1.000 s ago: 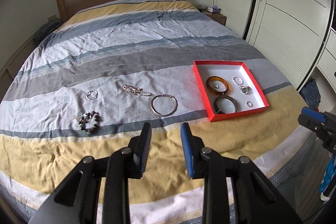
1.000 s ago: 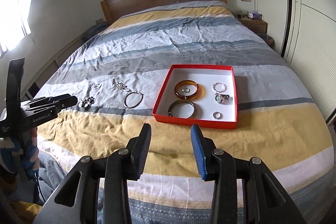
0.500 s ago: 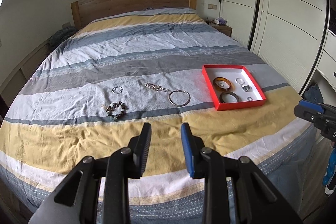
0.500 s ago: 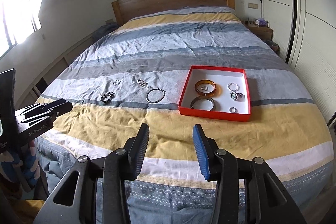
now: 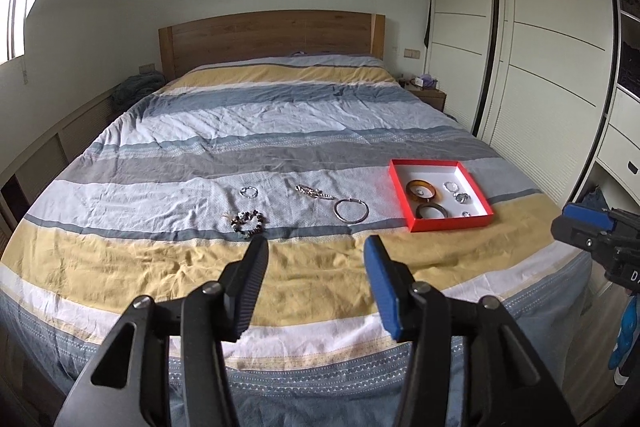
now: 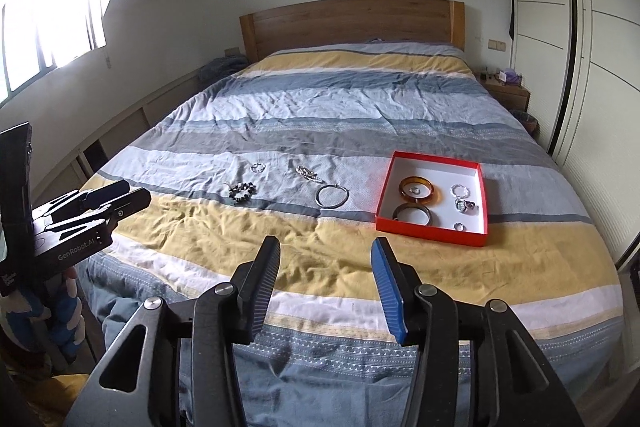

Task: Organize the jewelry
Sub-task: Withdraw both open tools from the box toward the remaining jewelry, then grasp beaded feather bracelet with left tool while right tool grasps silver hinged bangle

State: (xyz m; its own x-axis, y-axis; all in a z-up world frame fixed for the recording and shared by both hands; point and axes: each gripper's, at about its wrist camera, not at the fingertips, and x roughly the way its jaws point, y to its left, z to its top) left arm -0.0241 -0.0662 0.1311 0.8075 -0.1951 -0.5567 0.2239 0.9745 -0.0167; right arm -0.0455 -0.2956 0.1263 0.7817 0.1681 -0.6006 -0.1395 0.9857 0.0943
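A red tray lies on the striped bed and holds an amber bangle, a dark bangle and several small rings. Left of it on the bedspread lie a silver hoop bracelet, a silver chain, a dark beaded bracelet and a small silver ring. My left gripper is open and empty, well back from the foot of the bed. My right gripper is open and empty, likewise back.
The bed has a wooden headboard. White wardrobes stand along the right, a nightstand at the far right, a window at the left. The other gripper shows at each view's edge.
Both grippers have pulled back and up from the bed, so the jewelry and tray look smaller and farther. Both pairs of jaws have opened wider. The jewelry has not moved.
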